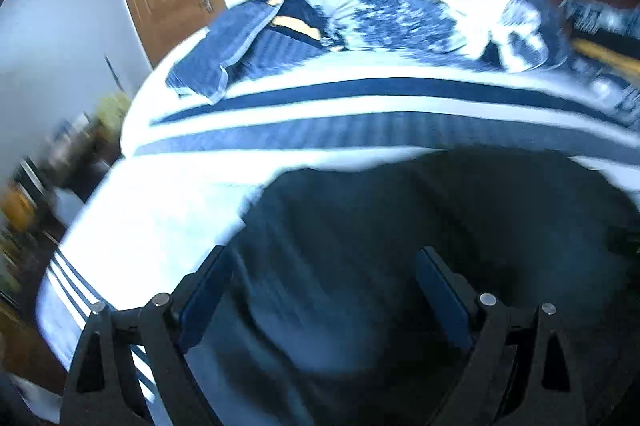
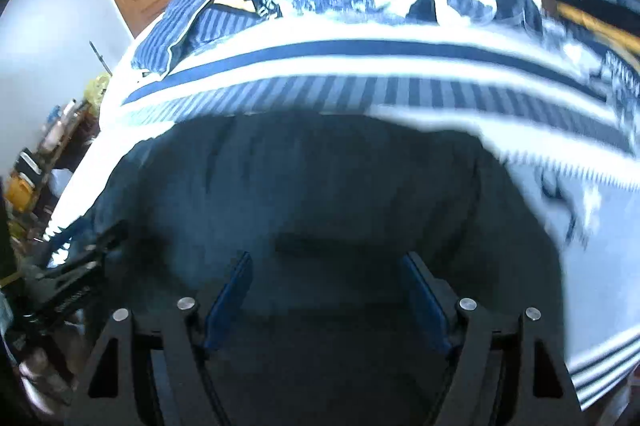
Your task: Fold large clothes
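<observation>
Dark garment (image 2: 320, 193) on bed (image 1: 168, 209) near edge, directly under both grippers; left gripper (image 1: 320, 290), right gripper (image 2: 328, 290) fingers spread, nothing pinched.

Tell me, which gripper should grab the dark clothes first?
Probably the left gripper: its open fingers sit near the dark garment's edge on the bed. The right gripper, also open, faces mid-cloth.

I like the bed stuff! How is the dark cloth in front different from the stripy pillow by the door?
The dark garment is plain, nearly black; the striped pillow has blue stripes. The garment looks bigger and lies spread out right in front of both open grippers; the pillow sits far back, one corner turned up. Both rest on the striped bedspread.
</observation>
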Demonstrator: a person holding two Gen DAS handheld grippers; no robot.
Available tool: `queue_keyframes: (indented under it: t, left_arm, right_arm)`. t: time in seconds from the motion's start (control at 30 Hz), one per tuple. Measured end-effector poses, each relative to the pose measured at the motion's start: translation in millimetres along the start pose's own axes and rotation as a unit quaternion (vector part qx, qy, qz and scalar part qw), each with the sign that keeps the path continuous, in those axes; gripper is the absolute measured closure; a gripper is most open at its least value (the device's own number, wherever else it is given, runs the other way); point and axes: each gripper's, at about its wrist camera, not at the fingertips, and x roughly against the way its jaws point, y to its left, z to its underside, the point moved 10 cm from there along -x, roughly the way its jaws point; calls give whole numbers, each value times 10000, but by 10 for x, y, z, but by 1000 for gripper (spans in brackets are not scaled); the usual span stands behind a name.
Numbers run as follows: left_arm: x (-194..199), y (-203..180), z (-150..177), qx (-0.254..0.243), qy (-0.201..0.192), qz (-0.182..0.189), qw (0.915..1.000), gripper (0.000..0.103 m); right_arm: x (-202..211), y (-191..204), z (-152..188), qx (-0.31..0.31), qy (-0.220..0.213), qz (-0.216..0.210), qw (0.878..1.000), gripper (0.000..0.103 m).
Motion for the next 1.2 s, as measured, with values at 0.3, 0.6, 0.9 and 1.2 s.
queue_keyframes:
  t: [0.3,0.6,0.9,1.2]
  left_arm:
    - [-890,390,247,977,551,493,9925,9]
    - [-846,552,390,1640,636,657,9822,4]
    - [284,1269,1114,3230,543,1175,9375,4]
    - [792,1116,1594,3366,735,1358,9289,4]
  right_arm:
    - [-797,-953,-165,-672,548,629,9942,23]
    - [-741,-1828,164,-1454,460,771,9853,17]
    - [796,-857,479,-1523,-916,-428,9832,19]
    - [817,26,1169,-1256,-287,-1163,9848,19]
